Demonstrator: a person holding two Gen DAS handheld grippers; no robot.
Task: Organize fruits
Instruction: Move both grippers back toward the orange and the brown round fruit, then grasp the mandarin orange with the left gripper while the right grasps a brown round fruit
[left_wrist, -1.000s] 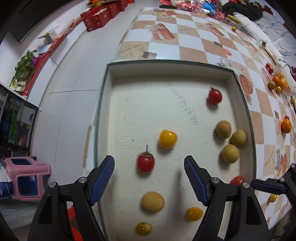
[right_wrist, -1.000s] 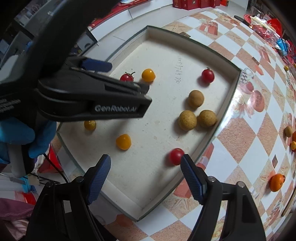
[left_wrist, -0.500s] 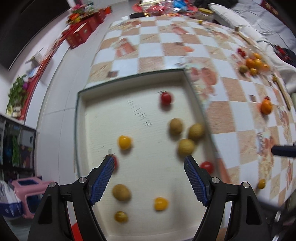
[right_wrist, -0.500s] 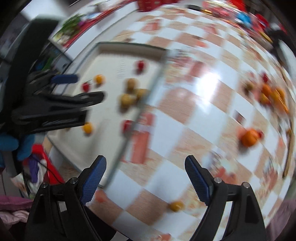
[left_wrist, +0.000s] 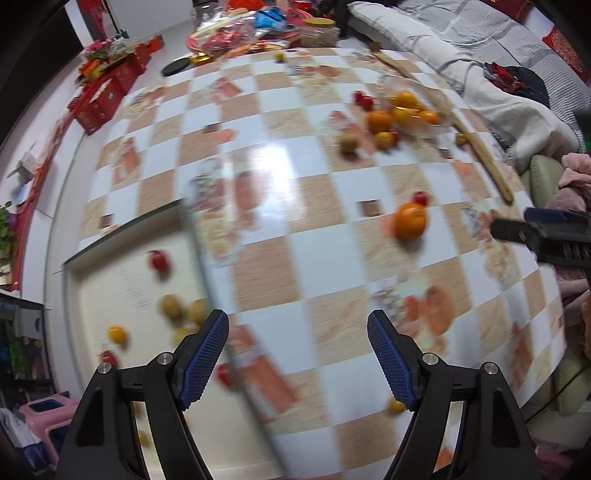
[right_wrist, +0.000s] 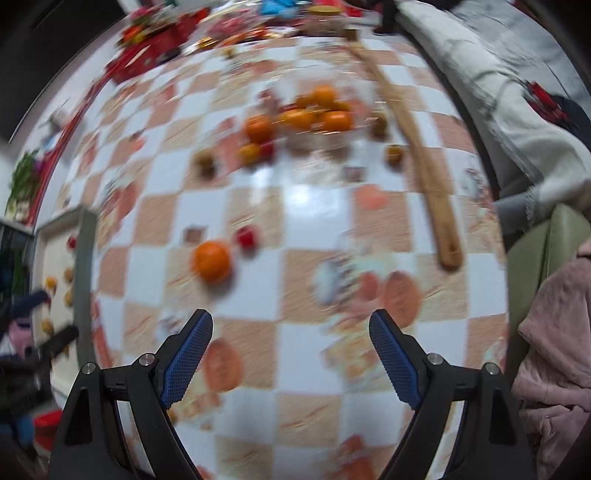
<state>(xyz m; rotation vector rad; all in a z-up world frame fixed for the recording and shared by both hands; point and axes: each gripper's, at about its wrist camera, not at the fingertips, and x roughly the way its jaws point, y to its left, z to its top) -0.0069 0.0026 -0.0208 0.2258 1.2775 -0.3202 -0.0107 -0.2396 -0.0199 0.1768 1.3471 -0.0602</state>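
Fruit is split two ways: the tray (left_wrist: 74, 295) at lower left of the left wrist view holds a handful already, cherry tomato (left_wrist: 159, 260) near its top edge, a couple of tan round fruits (left_wrist: 170, 307) mid-tray, a small yellow one (left_wrist: 116, 334) further left. All blurred, so no exact count. The rest sits loose on the checkered table (left_wrist: 295, 258): a lone orange (right_wrist: 211, 260) left of centre in the right wrist view with a small red tomato (right_wrist: 246, 236) just beside it, plus a cluster of oranges (right_wrist: 314, 110) and small fruit at upper centre, some apparently in a clear bowl, edges too smeared to confirm. A small yellow fruit (left_wrist: 396, 405) lies near the table's lower right edge in the left view. My read: roughly partway, tray started, bulk of the oranges untouched. Left gripper (left_wrist: 298, 363) is spread wide and empty, hanging over the tray's right rim and table, pointing across the table. Right gripper (right_wrist: 291, 363) is also spread wide, nothing between the fingers, aimed at bare table with the lone orange ahead and left of it, well apart. Its black body shows at the right edge of the left view. A long wooden stick (right_wrist: 424, 166) lies at right.
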